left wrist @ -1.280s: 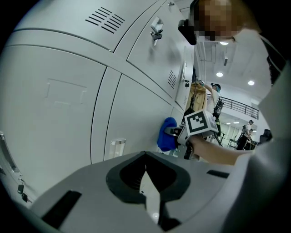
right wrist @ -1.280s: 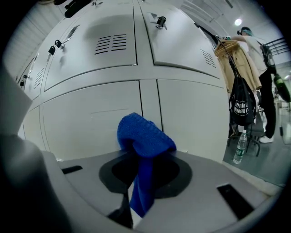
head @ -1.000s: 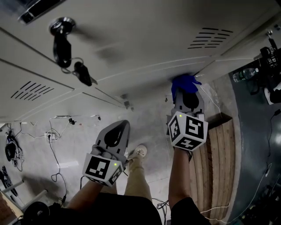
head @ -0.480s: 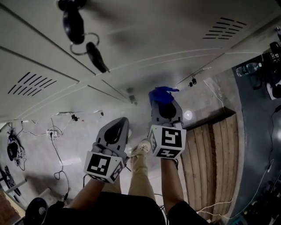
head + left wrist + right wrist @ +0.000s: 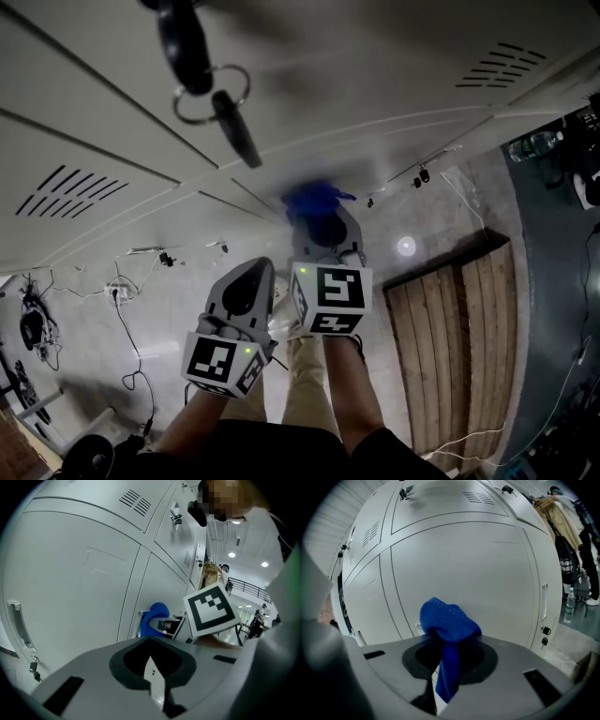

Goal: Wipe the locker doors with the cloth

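Now the right gripper (image 5: 446, 645) is clamped on the knitted blue cloth (image 5: 448, 618), bunched against the pale grey metal locker door (image 5: 464, 555). Its own view shows the pinch, the head view only a blue bunch. The left gripper (image 5: 151, 641) has its jaws together, empty.

Hanging keys (image 5: 234, 131) motion-blurred, fob cut off by top edge, cloth (image 5: 314, 199) smeared

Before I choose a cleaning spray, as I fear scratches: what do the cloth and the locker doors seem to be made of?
Cloth: blue soft textile, probably microfibre or a knit. Its surface looks nubby and it droops limply.
Locker doors: likely painted sheet metal, pale grey, with a smooth satin finish. The louvre slots look pressed in, and the doors show a soft sheen.
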Motion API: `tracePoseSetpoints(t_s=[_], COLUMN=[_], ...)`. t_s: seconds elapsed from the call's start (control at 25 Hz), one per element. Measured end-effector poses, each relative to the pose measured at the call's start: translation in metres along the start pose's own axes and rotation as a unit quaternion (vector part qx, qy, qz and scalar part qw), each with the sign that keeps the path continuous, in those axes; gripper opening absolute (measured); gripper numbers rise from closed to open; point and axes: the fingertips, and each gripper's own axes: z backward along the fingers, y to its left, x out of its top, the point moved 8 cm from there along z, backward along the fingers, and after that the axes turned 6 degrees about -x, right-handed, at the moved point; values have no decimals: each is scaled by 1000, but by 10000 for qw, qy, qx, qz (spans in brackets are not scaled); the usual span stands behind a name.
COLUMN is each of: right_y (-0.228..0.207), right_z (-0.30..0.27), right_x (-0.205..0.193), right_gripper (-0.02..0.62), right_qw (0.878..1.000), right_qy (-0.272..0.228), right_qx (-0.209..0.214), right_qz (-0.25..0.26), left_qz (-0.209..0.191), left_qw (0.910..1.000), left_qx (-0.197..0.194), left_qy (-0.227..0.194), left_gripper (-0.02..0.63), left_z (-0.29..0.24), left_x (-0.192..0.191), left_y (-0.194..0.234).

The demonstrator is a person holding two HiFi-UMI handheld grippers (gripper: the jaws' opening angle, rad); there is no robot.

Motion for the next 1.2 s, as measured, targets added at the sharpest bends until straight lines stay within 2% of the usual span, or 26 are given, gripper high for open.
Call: tracePoseSetpoints(t_s=[0.2,0.52,1.2], right_y=[-3,-17,-104], right_z=[-1,-2,-10], right_x=[-1,1,9], right_gripper=[77,77,77], right_qw=[10000,10000,9976], right_qy=[-23,18,133], right_qx=[62,-70,-648], right_qz=[24,-50,-197], left_qz=[-24,-76,-66], left_qw=[10000,9999,10000], left_qx=[-79,-116,-23], left_qy=[-23,-10,39], left_gripper=[9,9,9], left_z=[-2,-1,-22], left_x=[3,7,10], left_y=[-1,-5,-21])
